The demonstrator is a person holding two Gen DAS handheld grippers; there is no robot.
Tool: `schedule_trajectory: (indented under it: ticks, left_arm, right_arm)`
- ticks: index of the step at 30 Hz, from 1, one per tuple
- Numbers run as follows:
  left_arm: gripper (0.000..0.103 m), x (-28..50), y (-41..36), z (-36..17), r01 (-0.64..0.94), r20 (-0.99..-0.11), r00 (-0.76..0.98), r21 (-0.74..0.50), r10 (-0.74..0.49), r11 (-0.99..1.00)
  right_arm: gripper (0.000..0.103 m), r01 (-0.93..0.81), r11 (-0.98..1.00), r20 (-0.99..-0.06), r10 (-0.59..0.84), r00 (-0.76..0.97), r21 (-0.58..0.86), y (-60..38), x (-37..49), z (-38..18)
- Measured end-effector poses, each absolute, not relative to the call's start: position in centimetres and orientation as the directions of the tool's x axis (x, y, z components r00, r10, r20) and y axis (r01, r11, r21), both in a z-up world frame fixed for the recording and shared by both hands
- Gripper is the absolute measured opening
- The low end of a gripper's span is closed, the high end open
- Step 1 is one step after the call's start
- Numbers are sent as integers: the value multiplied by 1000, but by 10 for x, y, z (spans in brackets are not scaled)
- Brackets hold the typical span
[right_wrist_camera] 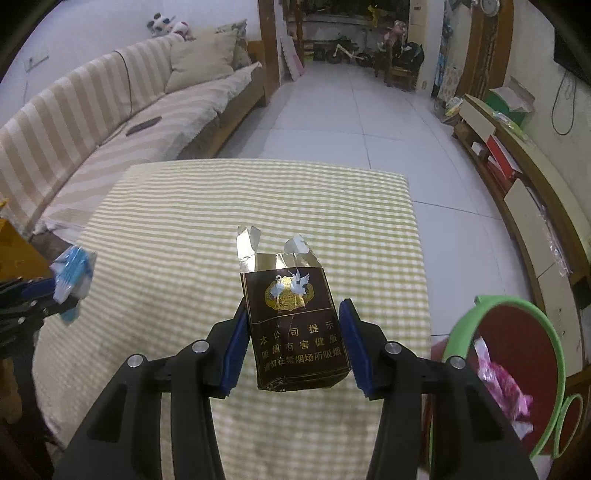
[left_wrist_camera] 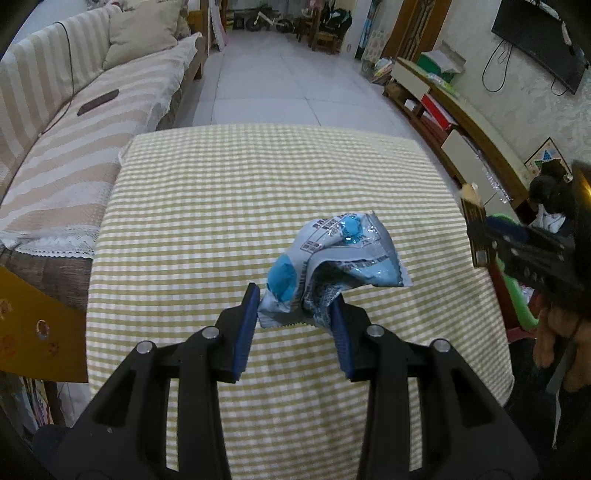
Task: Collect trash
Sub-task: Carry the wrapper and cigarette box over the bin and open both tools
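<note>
pinching a crumpled blue-and-white wrapper (left_wrist_camera: pixel 332 258) between its blue pads, the left hand-held gripper (left_wrist_camera: pixel 295 321) holds it clear above the bench (left_wrist_camera: pixel 221 192), which wears a green-and-white checked cloth. the wrapper bulges out past the fingertips and hides a patch of cloth behind it. the right hand-held gripper (right_wrist_camera: pixel 293 339) clamps a dark cigarette pack (right_wrist_camera: pixel 295 325) by its two sides; the pack stands upright between the pads, its torn foil top open, its lower edge off the cloth. no other litter shows on the cloth.

to the right of the bench, low on the floor, stands a red bin (right_wrist_camera: pixel 517 339) with a green rim; a pink wrapper (right_wrist_camera: pixel 502 384) lies inside it. from the right wrist view the bin sits just beside the bench's near right corner, with only the gripper's own right finger crossing in front of it. in the left wrist view the right gripper's black frame and part of a hand block most of the bin.

a striped sofa (left_wrist_camera: pixel 74 147) runs along the left, a dark flat object (left_wrist_camera: pixel 98 102) lying on its seat and a cushion (left_wrist_camera: pixel 144 33) at the far end. a low tv cabinet (right_wrist_camera: pixel 524 192) lines the right wall. a white tiled floor (left_wrist_camera: pixel 280 81) stretches beyond the bench to a small bike (left_wrist_camera: pixel 267 20) at the far end. a yellow board (left_wrist_camera: pixel 33 325) shows at the bench's left.
</note>
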State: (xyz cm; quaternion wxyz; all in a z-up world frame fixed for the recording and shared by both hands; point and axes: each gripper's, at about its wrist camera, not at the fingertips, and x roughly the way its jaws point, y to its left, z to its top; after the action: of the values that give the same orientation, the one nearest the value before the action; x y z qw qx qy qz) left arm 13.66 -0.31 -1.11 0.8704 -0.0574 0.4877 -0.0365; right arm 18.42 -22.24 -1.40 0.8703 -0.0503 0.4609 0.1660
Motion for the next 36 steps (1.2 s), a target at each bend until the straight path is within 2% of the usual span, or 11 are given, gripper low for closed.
schedule_trajectory:
  ticks: [18,36]
  left_arm:
    - [36,98,-26,47,63,-772,620,-131,-142,989]
    - [36,100,-79,74,165,-746,641,-96,-181,982]
  right_arm:
    - [47,-307,943,-736,297,608,127,-228,101,41]
    - [47,-210,961,-672,275,688,179,-295,86,68]
